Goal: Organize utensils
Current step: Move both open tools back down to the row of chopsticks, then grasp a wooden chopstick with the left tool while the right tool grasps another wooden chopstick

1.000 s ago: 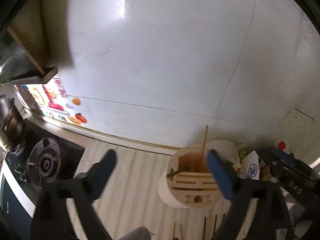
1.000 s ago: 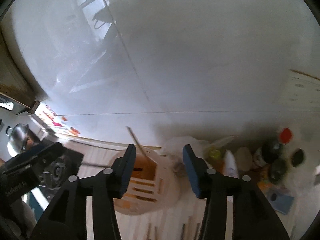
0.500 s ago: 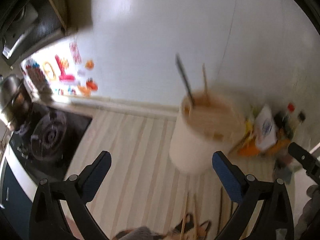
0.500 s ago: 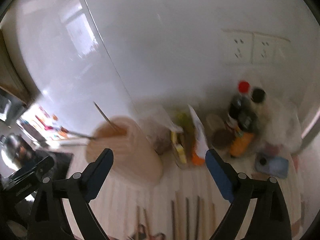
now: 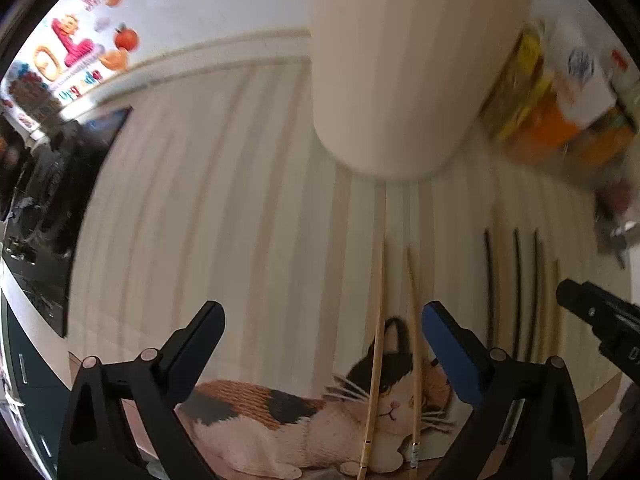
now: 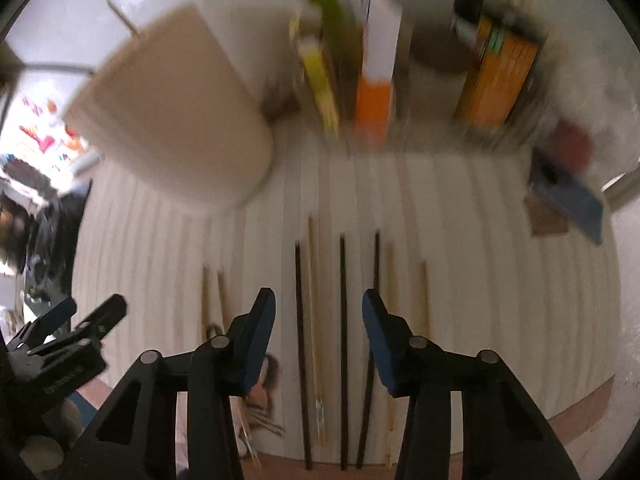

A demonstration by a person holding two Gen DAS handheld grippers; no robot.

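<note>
**Both grippers low over the loose chopsticks**

The white utensil holder stood upright at the back of the striped mat. In front of it the chopsticks lay side by side, long axes running from the holder toward the mat's near edge: dark chopsticks and pale bamboo chopsticks. They looked light, stiff and thin, likely to roll; mid-shaft seemed the best hold. The left gripper stood wide and empty; the right gripper, just closing, held nothing.
</note>
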